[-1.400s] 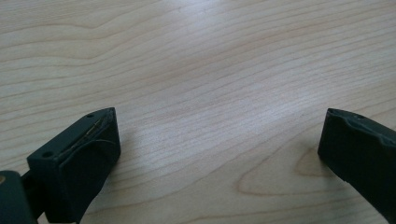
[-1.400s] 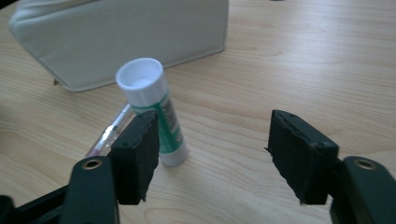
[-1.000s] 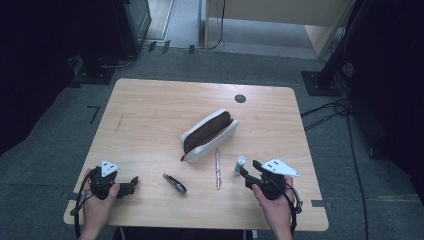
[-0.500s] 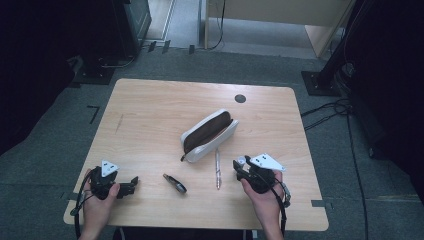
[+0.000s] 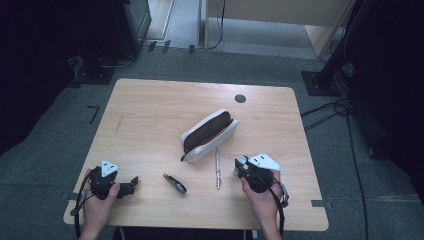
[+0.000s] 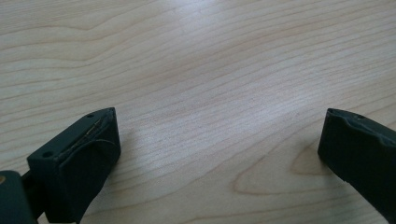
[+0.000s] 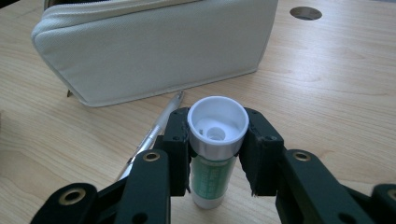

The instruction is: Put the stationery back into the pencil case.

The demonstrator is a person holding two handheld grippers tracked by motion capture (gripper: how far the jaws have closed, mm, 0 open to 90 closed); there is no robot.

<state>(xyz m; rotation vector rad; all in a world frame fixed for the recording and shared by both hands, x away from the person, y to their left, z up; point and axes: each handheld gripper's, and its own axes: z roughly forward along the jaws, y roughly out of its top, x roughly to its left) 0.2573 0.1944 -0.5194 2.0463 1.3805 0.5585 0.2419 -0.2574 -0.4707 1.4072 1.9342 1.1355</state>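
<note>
1. Your right gripper (image 7: 215, 154) is closing on a small upright tube (image 7: 215, 158), a glue stick by its look: a white flared cap end facing up, a silver band under it, a green-printed body and a white base standing on the table (image 5: 150, 115).
2. Its jaws have just been closing, and the pads are now pressing against the tube's two sides just under the cap.
3. The tube is standing near the table's right front part, just right of the silver pen (image 5: 217, 169) and in front of the white pencil case (image 5: 207, 136).
4. Against the frame a second ago, your right hand (image 5: 262, 197) is sitting further left and has reached the tube, which stood apart from the jaws then; the tube, the pen, the case and the small dark object (image 5: 175, 183) are lying where they lay.
5. Your left gripper (image 5: 127, 186) is resting at the same left front spot as before.
6. The left gripper view is showing its jaws spread wide over bare wood with nothing between them.
7. The right gripper view is giving you the pad contact and the green print; the high view is showing the tube (image 5: 242, 161) as a pale dot at the right gripper (image 5: 242, 169).
8. The high view is letting you see the case's open brown inside and the dark round grommet (image 5: 240, 98) behind it.
</note>
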